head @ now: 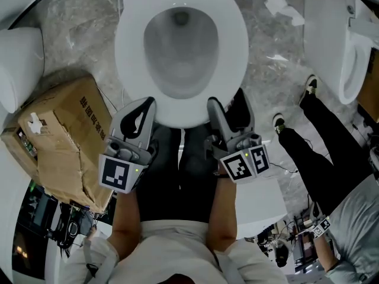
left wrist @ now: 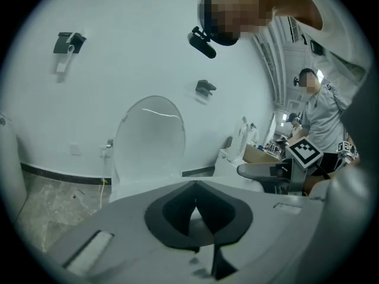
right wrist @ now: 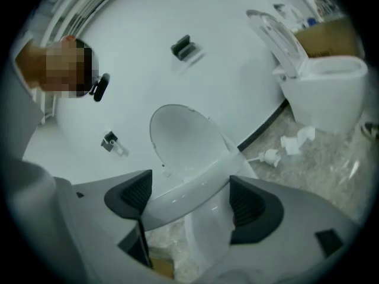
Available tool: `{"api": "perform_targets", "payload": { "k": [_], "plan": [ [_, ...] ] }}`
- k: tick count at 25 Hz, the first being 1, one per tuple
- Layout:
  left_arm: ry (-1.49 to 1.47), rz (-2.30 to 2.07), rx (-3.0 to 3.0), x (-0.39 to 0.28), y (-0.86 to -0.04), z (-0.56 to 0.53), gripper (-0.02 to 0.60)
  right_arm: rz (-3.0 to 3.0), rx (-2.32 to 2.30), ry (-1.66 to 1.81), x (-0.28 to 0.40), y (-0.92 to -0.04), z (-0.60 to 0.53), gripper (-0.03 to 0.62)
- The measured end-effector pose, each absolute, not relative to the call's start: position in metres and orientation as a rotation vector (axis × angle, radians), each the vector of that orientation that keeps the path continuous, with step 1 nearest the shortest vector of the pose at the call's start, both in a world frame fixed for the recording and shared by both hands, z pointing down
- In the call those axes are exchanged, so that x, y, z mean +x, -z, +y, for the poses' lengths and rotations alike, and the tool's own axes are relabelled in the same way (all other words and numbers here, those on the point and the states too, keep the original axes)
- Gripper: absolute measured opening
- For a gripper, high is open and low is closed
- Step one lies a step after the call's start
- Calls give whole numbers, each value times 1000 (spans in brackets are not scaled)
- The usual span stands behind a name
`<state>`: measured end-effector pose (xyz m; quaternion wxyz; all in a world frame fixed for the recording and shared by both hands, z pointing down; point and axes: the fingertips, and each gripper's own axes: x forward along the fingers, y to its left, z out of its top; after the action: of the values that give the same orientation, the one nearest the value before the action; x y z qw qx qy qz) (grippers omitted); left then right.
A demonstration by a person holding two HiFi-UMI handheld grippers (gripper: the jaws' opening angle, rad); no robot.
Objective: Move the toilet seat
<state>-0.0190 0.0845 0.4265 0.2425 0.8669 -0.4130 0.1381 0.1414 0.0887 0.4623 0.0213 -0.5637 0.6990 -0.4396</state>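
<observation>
Your left gripper (left wrist: 195,209) has its 2 fingers pressed together with nothing between them. Its tip is at the front rim of the toilet seat (head: 237,46), left of centre. Your right gripper (right wrist: 189,197) has its 2 fingers spread wide, and that same front rim runs across the gap between them. Whether either pad touches it cannot be told. The seat lies flat on the bowl ahead of both grippers, and the lid (left wrist: 149,135) stands upright beyond it.
</observation>
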Motion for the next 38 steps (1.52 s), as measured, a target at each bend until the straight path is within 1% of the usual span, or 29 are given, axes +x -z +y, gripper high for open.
{"api": "perform_targets", "payload": {
  "k": [3,11,15,16,19,21,28,38],
  "plan": [
    [-373,-1137,2369,-19,-424,83,-3,2275,-1826,1246,142,-452,86,400],
    [-341,-1158,2380,-18,-411,71,-3,2373,-1816,1109,142,-430,72,359],
    [-337,-1159,2386,-19,-407,66,-3,2455,-1811,1024,138,-420,68,322],
    [-338,-1158,2386,-20,-406,65,-3,2491,-1809,988,135,-415,67,299],
    [-322,-1170,2386,-21,-401,60,-3,2594,-1801,864,125,-401,64,150],
    [-309,-1175,2390,-22,-397,56,-3,2634,-1788,806,119,-394,61,104],
    [-287,-1175,2423,-22,-385,43,-5,2675,-1768,702,113,-378,53,40],
    [-251,-1186,2434,-24,-370,27,-5,2726,-1691,587,101,-359,38,18]
  ]
}}
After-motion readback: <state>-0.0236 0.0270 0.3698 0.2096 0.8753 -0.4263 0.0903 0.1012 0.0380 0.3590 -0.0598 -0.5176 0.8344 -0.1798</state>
